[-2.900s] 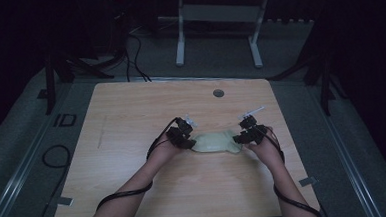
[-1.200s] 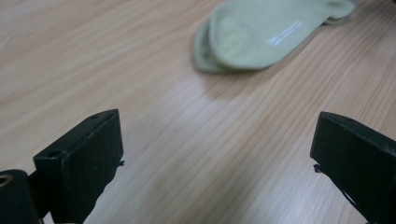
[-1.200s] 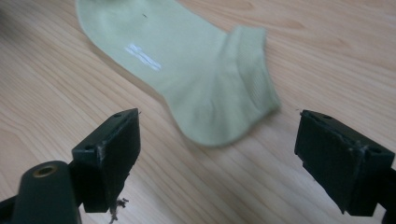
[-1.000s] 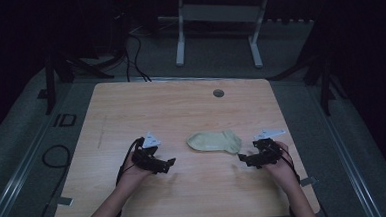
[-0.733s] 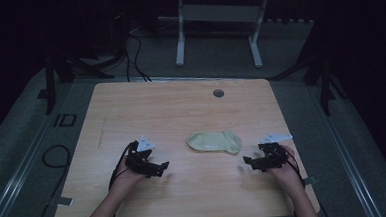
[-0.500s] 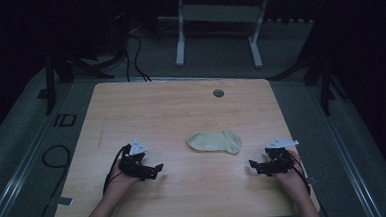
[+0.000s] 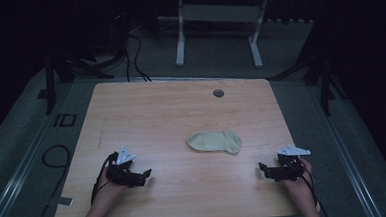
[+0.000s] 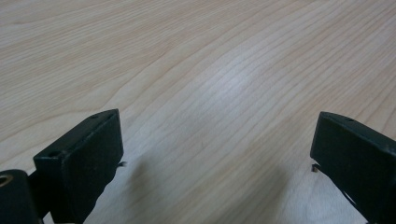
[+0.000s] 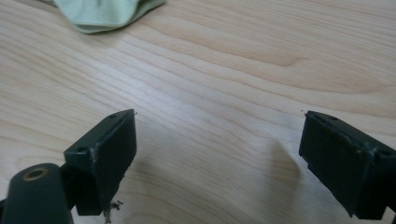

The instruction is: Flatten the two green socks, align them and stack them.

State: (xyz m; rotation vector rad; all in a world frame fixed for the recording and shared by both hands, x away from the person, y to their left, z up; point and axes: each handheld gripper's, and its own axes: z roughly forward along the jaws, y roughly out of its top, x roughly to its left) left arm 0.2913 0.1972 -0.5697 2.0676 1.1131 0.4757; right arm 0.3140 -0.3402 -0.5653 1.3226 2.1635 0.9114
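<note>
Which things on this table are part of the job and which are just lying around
Part of the job: folded sock; left gripper, open and empty; right gripper, open and empty.

Just there: round grommet near the table's far edge; cables on the floor.

Left black two-jaw claw (image 7: 145, 177): blocky matte jaws with small screw holes near the tips, grey three-cornered plate on top, black cable looping off toward 7 o'clock. Right black two-jaw claw (image 7: 262, 170): same build, grey plate, cable trailing toward 5 o'clock. Brass-ringed hole at each claw's 7 o'clock base. Forearms bare, no sleeves.
</note>
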